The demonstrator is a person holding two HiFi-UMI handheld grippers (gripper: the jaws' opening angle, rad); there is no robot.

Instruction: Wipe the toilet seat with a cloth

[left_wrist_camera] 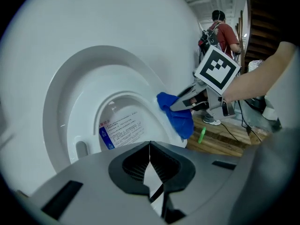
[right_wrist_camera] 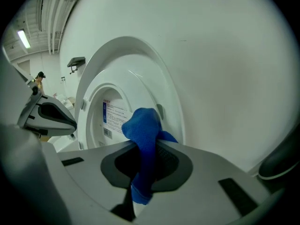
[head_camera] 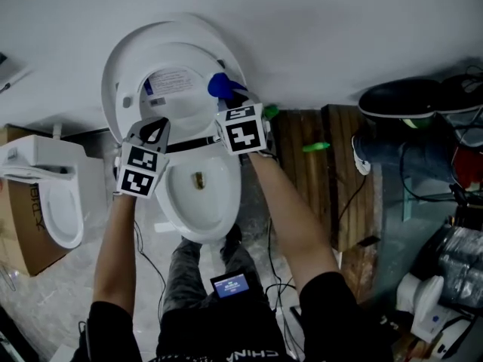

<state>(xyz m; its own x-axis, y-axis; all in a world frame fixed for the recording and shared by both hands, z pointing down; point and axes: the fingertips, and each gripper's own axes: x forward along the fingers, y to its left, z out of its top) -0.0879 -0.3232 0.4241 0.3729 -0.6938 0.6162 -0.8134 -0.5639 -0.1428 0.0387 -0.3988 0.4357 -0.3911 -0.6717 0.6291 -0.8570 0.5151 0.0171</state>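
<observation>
**Blue cloth** (head_camera: 218,84): it was pinched between the jaws of my right hand-held gripper (head_camera: 232,91). It bunched above them, trailed below them, and lay at the right edge of the raised toilet seat (head_camera: 181,53). I could not tell whether it pressed on the rim.

**Seat and lid** (head_camera: 162,27): both stood upright against the white wall (head_camera: 339,29). A printed label (head_camera: 172,81) showed through the seat's opening.

**Left hand-held gripper** (head_camera: 155,129): its jaws were together with nothing between them. I held it before the seat's lower left, apart from the cloth.

**Pose:** both grippers pointed forward and downward, side by side. My forearms reached out on either side of the open bowl (head_camera: 200,202). The two marker cubes hid the hinge area from the head view.

**Surroundings:**
- A second toilet (head_camera: 53,194) sat on a cardboard box (head_camera: 19,236) at the left.
- A wooden pallet (head_camera: 302,183) carrying a green object (head_camera: 317,147) lay at the right.
- Dark shoes (head_camera: 400,96) and cables (head_camera: 423,194) lay beyond the pallet.
- A person (left_wrist_camera: 222,32) stood far off in the left gripper view.
</observation>
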